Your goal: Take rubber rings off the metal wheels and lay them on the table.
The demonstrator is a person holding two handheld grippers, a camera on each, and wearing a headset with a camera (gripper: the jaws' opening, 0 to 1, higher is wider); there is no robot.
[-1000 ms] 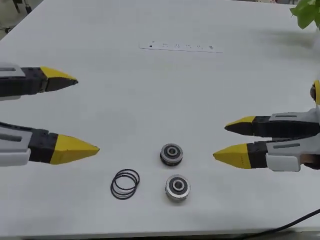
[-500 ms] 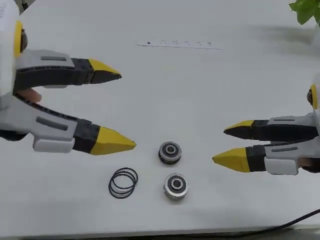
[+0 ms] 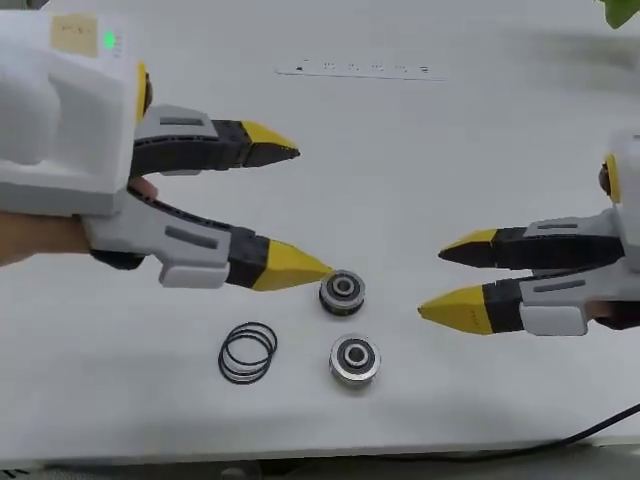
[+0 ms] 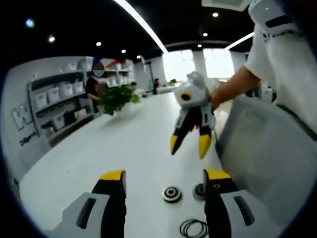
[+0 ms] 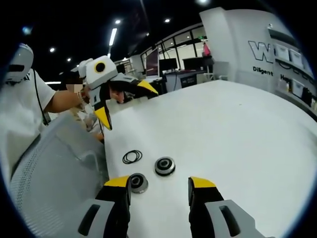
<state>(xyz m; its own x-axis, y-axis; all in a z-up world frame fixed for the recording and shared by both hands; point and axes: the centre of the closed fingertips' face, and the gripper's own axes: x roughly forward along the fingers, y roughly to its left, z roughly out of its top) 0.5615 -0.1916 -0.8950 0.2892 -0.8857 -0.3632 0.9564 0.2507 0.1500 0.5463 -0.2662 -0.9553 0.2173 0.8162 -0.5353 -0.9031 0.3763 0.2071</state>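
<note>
Left tongs [image 3: 314, 210] nearer, beside wheel [image 3: 343, 292]

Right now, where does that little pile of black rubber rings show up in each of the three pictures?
Head view: the rubber rings lie low, left of centre, left of the metal wheels.
Left gripper view: rubber rings at the bottom, below the metal wheels.
Right gripper view: rubber rings left of centre, up and left of the metal wheels.
Shared landmark: the two metal wheels.
</note>
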